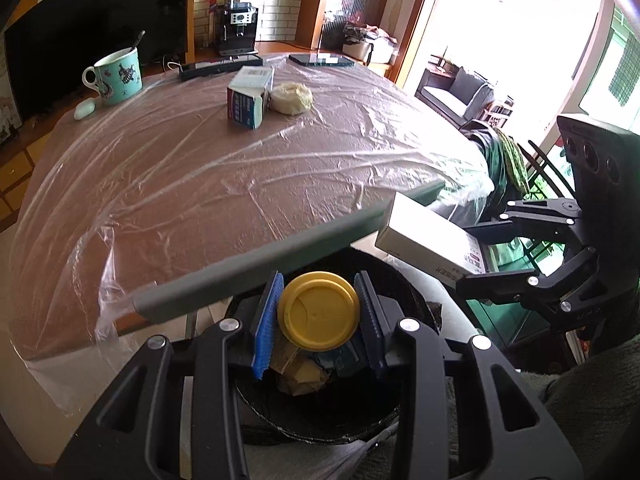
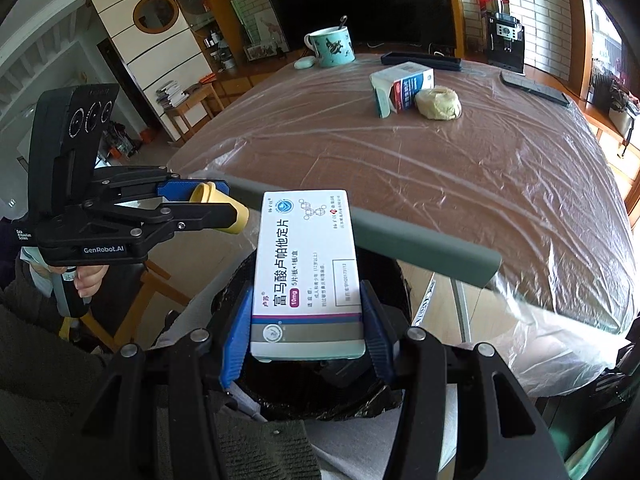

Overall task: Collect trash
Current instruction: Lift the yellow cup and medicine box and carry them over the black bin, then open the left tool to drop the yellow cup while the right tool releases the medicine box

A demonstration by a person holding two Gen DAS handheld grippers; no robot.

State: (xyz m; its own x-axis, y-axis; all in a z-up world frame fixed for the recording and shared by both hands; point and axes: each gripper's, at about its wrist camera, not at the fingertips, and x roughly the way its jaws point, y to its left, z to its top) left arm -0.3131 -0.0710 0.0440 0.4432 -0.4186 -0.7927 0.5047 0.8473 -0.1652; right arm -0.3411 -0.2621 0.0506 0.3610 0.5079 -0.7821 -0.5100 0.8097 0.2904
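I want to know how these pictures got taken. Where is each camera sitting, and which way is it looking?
Left wrist view: sits on the left gripper, looks down past the yellow lid into the bin; the right gripper shows.
Right wrist view: sits on the right gripper, looks over the white medicine box; the left gripper and a hand show.
Both share the plastic-covered table, mug, open carton and bin.
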